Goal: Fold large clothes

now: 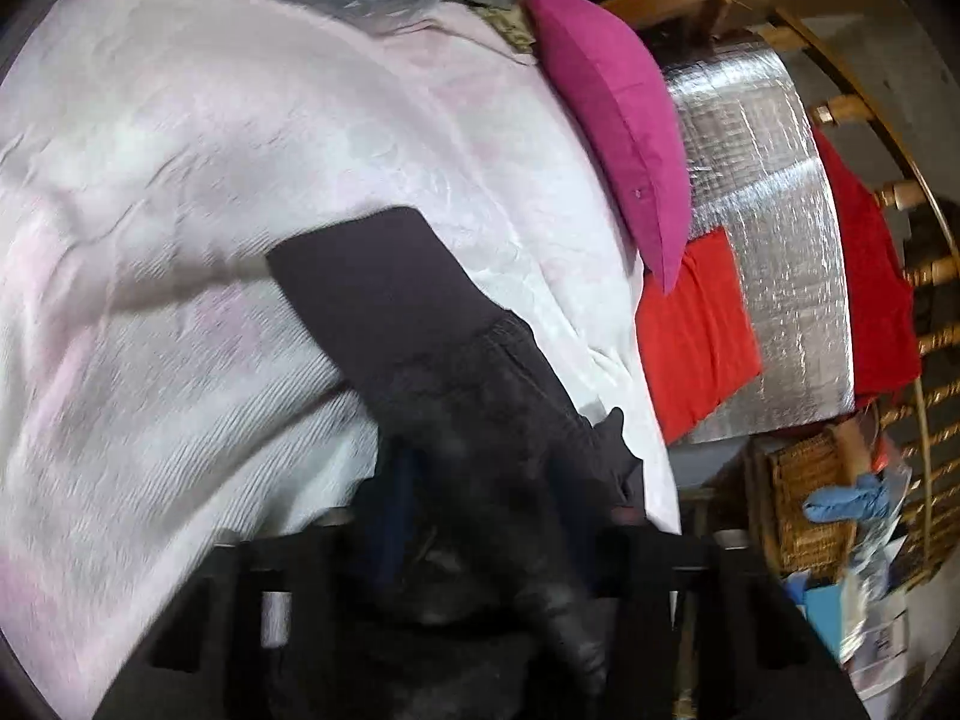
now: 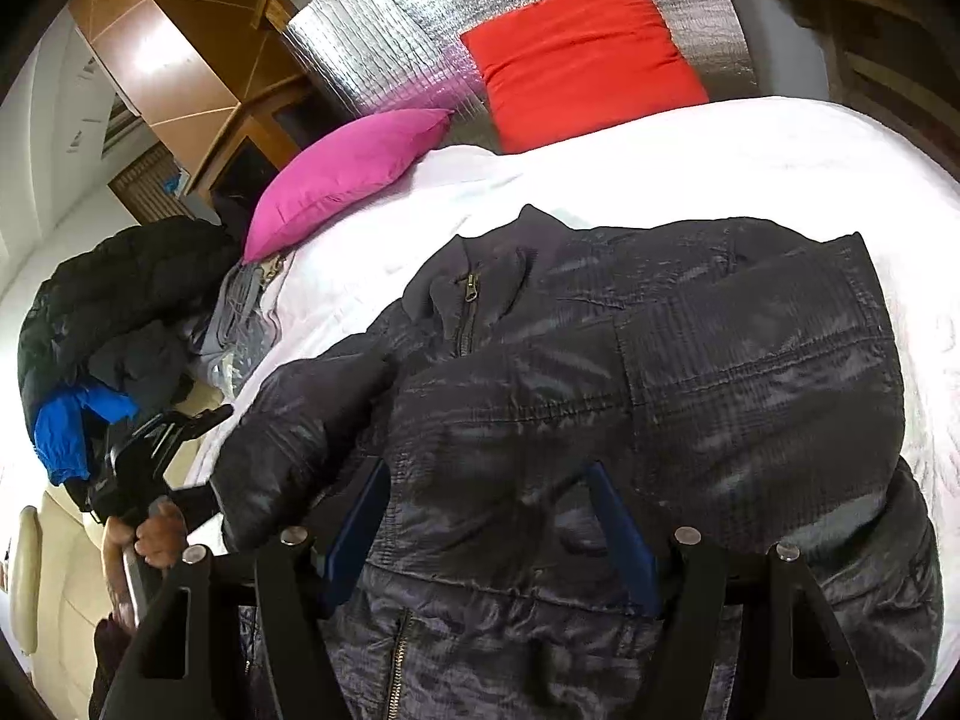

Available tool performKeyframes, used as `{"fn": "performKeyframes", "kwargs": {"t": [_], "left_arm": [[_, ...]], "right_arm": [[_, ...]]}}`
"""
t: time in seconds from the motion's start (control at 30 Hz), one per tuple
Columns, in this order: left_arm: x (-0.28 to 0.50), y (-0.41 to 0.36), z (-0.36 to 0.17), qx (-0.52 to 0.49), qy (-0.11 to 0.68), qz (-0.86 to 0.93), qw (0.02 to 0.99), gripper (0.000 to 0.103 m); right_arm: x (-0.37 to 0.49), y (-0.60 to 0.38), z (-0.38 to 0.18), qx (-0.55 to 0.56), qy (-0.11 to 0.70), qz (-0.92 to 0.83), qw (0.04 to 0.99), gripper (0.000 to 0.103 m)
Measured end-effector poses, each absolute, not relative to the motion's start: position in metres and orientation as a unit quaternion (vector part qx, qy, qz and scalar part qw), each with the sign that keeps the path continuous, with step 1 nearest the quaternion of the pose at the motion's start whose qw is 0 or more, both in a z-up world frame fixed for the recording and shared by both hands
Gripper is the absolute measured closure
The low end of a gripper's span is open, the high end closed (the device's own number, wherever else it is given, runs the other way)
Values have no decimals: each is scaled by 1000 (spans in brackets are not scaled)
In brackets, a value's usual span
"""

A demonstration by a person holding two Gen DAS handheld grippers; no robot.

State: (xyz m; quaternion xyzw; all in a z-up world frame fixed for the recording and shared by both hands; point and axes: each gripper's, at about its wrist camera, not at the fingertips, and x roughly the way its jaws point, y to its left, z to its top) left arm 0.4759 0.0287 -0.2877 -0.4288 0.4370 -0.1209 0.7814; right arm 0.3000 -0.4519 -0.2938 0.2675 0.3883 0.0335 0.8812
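A dark quilted jacket (image 2: 660,372) lies on the white bedspread (image 2: 720,144), zipper and collar toward the pillows. My right gripper (image 2: 486,516) hovers over the jacket's lower part with its blue fingers (image 2: 618,534) spread apart, and the fabric bulges up between them. In the left wrist view, my left gripper (image 1: 480,540) is shut on the jacket's sleeve (image 1: 432,360), whose dark ribbed cuff (image 1: 372,276) points out over the bedspread (image 1: 180,180). The left gripper also shows in the right wrist view (image 2: 174,426), at the jacket's left edge.
A magenta pillow (image 2: 348,174) and a red pillow (image 2: 582,54) lean on a silver foil headboard (image 2: 390,42). A heap of dark and blue clothes (image 2: 108,330) lies at the bed's left side. A wicker basket (image 1: 810,504) stands beside the bed.
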Motion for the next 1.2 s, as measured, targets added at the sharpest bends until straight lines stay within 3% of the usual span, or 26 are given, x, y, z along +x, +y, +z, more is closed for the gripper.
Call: {"fn": "performKeyframes", "kwargs": {"t": [0.1,0.2,0.4,0.53,0.57,0.6,0.67,0.77,0.9,1.03,1.2], "left_arm": [[471,17,-268,-384,414,-125,816,92],[458,-12,-241,-309,386,-160,854,96],[402,-89,-195,-181,341,-276,880,96],[372,-148,-199,-108,371,-376,842,93],[367,-162,-207,-90,390,-394,827,82],[362,-175,-218,-70,416,-411,808,62],[356,-184,-229,-54,443,-413,794,39],[357,-170,-219,-67,441,-421,790,36],[368,-107,-181,-111,380,-393,830,19],[392,-52,-177,-105,374,-259,884,19],[416,-32,-216,-31,447,-117,886,20]], "right_arm": [[299,-454,-294,266,387,30,882,30],[297,-460,-293,271,383,19,883,30],[288,-488,-291,317,364,-14,876,30],[281,-510,-292,353,352,-30,866,30],[280,-514,-291,359,350,-33,865,30],[278,-520,-291,369,346,-38,862,30],[277,-527,-291,380,342,-43,858,30],[275,-535,-289,390,338,-45,855,30],[274,-540,-287,398,339,-37,851,29],[281,-514,-278,348,359,-12,866,26],[295,-454,-255,203,383,0,901,22]]}}
